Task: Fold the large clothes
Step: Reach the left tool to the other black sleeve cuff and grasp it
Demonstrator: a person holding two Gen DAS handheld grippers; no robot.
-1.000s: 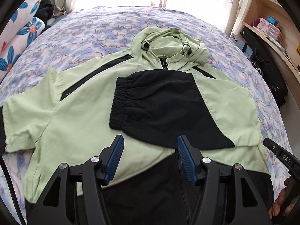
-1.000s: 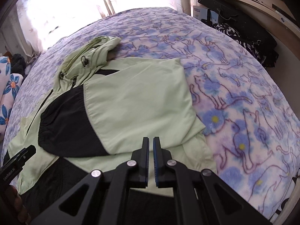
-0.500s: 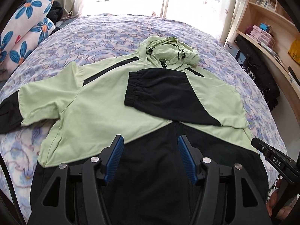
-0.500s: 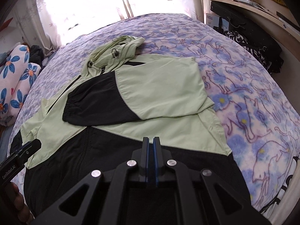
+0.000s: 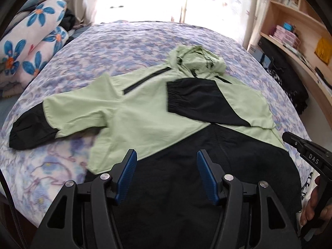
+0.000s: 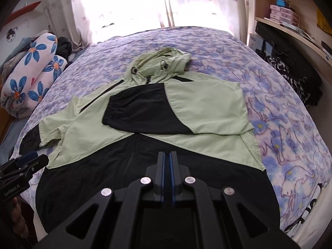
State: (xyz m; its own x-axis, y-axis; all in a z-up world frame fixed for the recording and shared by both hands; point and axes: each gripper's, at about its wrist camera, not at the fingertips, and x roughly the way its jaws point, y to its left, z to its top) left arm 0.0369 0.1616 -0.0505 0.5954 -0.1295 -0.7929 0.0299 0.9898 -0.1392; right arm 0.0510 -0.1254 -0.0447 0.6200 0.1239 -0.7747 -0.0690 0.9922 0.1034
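Note:
A light green and black hooded jacket lies face up on the bed, and also shows in the right wrist view. Its right sleeve is folded across the chest, black cuff toward the middle. Its left sleeve lies spread out to the left. The hood points to the far side. My left gripper is open and empty above the black hem. My right gripper is shut and empty above the hem, and shows at the right edge of the left wrist view.
The bed has a purple and blue patterned cover. Rolled floral bedding lies at the far left. Wooden shelves with boxes and a dark bag stand along the right side. A bright curtained window is behind the bed.
Both grippers have pulled back toward the near edge of the bed and risen, so more of the jacket shows. The left sleeve has come into view. The jacket has not moved.

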